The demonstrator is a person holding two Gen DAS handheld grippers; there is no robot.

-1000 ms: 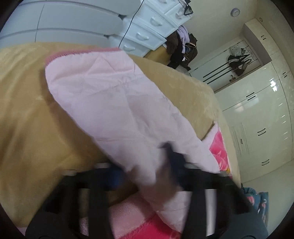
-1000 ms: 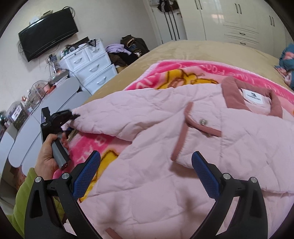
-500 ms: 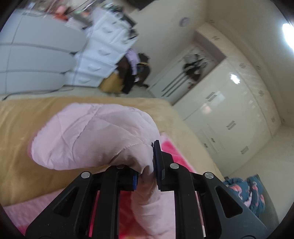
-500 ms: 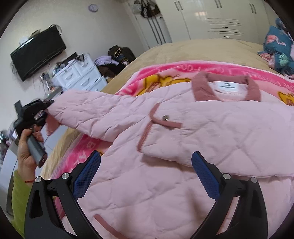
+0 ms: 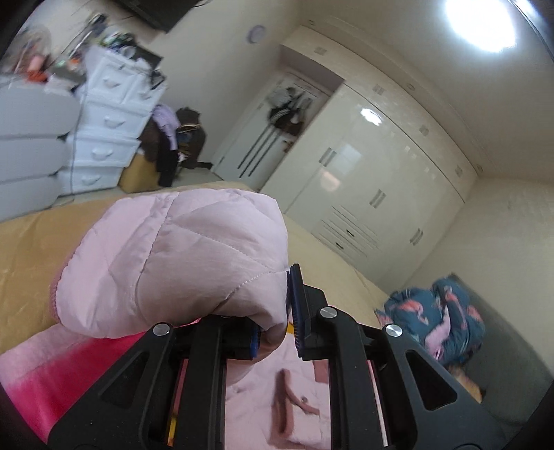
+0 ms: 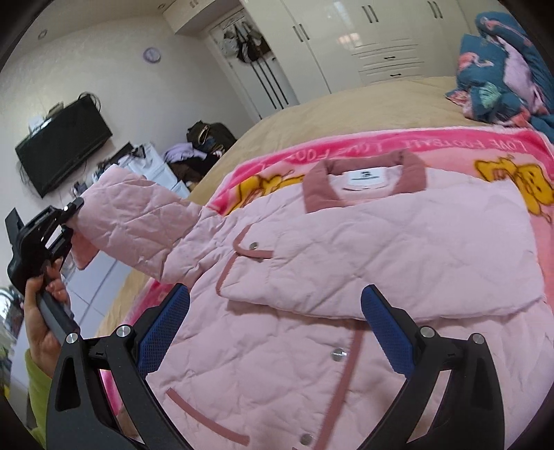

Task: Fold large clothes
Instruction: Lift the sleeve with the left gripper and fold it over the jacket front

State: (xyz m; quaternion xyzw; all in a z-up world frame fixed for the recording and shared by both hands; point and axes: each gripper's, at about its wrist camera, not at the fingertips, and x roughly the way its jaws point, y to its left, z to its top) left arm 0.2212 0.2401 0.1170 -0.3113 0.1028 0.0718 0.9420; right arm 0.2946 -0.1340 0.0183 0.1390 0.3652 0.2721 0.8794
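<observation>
We've got the left gripper (image 5: 277, 311) clamped tight on the sleeve (image 5: 180, 259) of the pink quilted jacket (image 6: 346, 277), cuff end, fabric bunched btwn the blue pads (image 5: 296, 304). In the right wrist view that same gripper (image 6: 71, 221) sits at far left of the frame, held up off the bed, w/ the sleeve (image 6: 138, 221) stretched out from the jacket's body toward it. Our left hand (image 6: 41, 301) wraps the grey handle below it, a yellow-green sleeve cuff (image 6: 34, 391) at lower left.

The right gripper (image 6: 273, 322) is spread wide, nothing btwn its blue pads (image 6: 387, 329), hovering above the jacket's front at bottom centre, angled down; contact w/ the fabric we can't confirm.

The jacket lies front-up on a pink cartoon blanket (image 6: 398, 145) over the tan bedspread (image 6: 346, 104), its other sleeve already folded across the chest, collar toward upper centre.

Only the right wrist view shows the whole jacket, a wall TV (image 6: 62, 142) at left and the left hand. Left wrist view shows the pinch close up, plus a white drawer unit (image 5: 107, 128) upper left, wardrobe (image 5: 374, 180) mid right and a bright ceiling light (image 5: 481, 24). Both views catch the flamingo-print bundle (image 5: 439, 311).
</observation>
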